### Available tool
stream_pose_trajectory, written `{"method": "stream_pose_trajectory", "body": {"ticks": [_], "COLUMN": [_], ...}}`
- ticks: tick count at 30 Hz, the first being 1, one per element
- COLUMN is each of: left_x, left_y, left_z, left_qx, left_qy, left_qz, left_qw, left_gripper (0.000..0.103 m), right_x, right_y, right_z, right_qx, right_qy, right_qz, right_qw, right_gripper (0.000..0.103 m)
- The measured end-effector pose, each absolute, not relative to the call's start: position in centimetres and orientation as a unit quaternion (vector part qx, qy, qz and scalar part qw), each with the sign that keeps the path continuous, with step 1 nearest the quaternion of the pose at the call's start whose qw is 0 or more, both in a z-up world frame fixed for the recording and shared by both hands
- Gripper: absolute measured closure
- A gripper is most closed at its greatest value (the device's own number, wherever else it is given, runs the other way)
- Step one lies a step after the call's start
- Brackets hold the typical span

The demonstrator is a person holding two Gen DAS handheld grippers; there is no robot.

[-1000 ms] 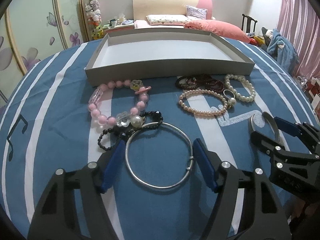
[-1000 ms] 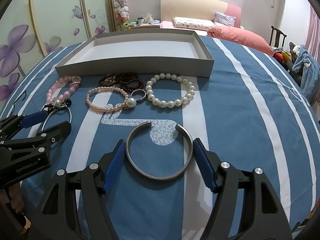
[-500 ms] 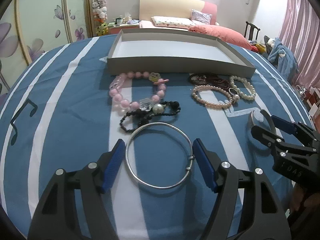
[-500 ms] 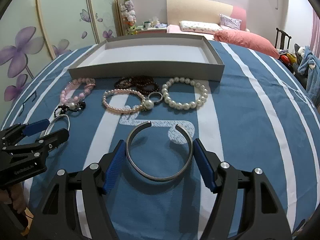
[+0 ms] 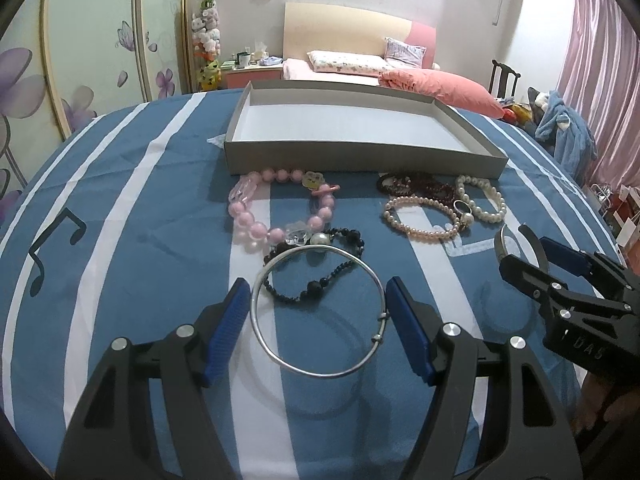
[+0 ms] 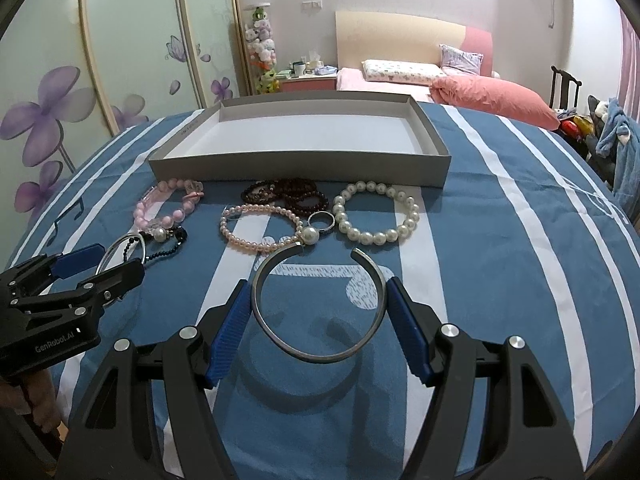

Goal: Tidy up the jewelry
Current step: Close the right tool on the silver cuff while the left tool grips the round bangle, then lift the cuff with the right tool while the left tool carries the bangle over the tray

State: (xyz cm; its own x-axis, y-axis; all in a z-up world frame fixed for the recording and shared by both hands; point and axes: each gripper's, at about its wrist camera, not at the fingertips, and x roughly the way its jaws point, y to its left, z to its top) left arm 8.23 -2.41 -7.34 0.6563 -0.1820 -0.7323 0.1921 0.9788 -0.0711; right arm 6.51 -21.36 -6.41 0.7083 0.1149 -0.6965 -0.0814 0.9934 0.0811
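Left claw (image 5: 318, 322) clamped across silver bangle (image 5: 318, 312), right claw (image 6: 318, 322) across open cuff (image 6: 320, 304), both lifted above striped surface (image 6: 500, 280); empty tray (image 6: 300, 166) straight ahead at twelve o'clock, long axis crosswise, comparably near either claw

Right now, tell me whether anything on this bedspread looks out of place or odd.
The grey cardboard tray holds nothing, while the jewelry lies loose on the blue striped cloth. The dark red bead bracelets are heaped together, and a small metal ring lies among the pearl strands. Nothing looks broken.
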Motion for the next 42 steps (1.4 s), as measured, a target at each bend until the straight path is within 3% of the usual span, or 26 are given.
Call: {"method": "stream_pose_trajectory", "body": {"ticks": [12, 31, 42], "left_x": [7.8, 12.0, 18.3], "left_y": [-2.0, -3.4, -4.6], "left_z": [-4.9, 2.1, 1.2], "left_qx": [-0.007, 0.005, 0.01], "left_qy": [0.355, 0.228, 0.232], "left_qz": [-0.097, -0.054, -0.041], "left_qw": [0.93, 0.972, 0.972], "left_gripper": [0.035, 0.035, 0.035], "right_x": [6.3, 9.9, 15.3], "right_y": [-22.0, -21.6, -21.4], "right_z": [-4.2, 1.9, 1.2], "right_qx": [0.038, 0.023, 0.019], "right_qy": [0.328, 0.138, 0.153], "right_qz": [0.046, 0.004, 0.006], "right_qw": [0.943, 0.99, 0.988], "right_gripper": [0.035, 0.035, 0.035]}}
